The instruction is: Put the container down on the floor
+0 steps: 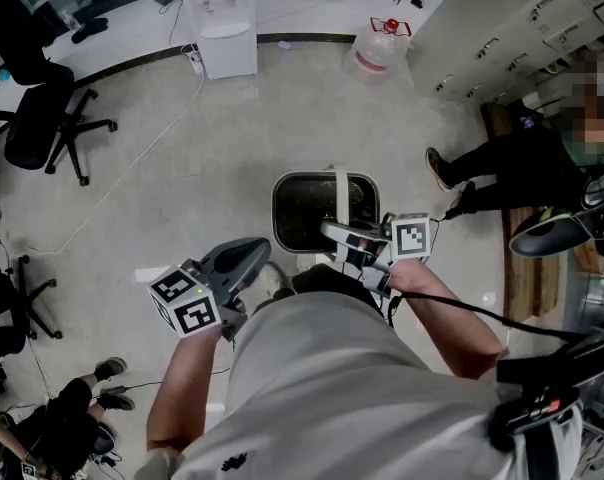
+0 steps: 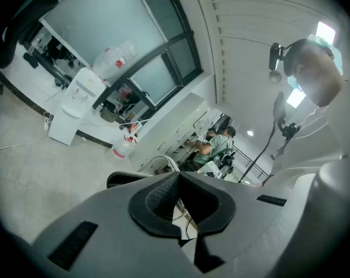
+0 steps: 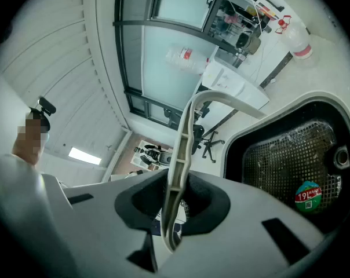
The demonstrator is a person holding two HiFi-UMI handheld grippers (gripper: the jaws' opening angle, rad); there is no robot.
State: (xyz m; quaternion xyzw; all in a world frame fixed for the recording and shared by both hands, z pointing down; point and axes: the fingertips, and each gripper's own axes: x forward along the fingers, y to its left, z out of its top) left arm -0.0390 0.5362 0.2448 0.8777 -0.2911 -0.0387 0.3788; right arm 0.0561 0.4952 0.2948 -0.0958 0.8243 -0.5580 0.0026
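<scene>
Black, round-cornered container [image 1: 300,213] with mesh lining, a red-and-green sticker [image 3: 307,194] and a white bail handle [image 3: 183,149] is hanging over the floor [image 1: 182,168] in front of the person. Right claw [image 3: 174,198] is clamping the handle, forearm reaching forward. Left claw [image 2: 178,198] is staying closed and empty, left of the container.

One container [image 1: 300,208]; left claw [image 1: 258,253], right claw [image 1: 334,234]: two; one dispenser [image 1: 220,20].

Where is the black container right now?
In the head view the container is centre frame, just ahead of the person, with pale floor around it. The right tongs are shut on its white handle.
</scene>
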